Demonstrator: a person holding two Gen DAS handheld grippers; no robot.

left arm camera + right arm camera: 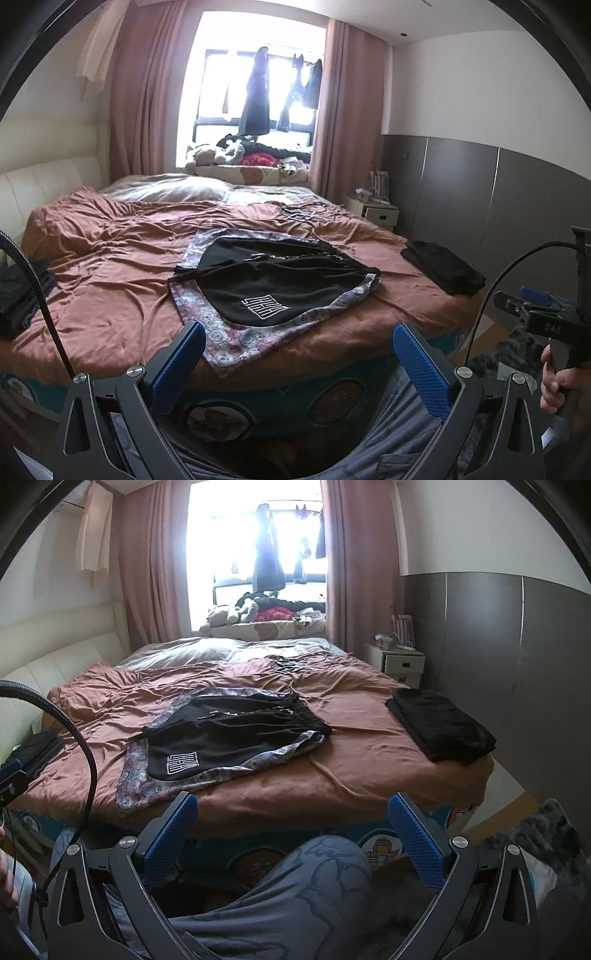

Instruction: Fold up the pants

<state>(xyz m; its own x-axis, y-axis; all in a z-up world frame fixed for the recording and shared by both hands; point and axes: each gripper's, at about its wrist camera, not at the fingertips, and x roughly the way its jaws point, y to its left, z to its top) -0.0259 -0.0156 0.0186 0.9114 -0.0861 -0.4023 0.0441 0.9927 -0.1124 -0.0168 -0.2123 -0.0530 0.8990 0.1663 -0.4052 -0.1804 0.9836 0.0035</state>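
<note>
While both grippers, left gripper [298,354] and right gripper [291,827], hover with jaws released, the black shorts [280,280] lie unfolded near the bed's [110,266] front edge; folding remains.

White block emblem on black shorts [273,288], characters not legible.

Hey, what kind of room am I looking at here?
A bedroom, most likely: a large bed with a padded headboard, a small nightstand beside it, and curtains framing a bright window.

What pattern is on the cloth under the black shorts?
The cloth has a pink-purple floral print, clearest in the left wrist view.
</note>
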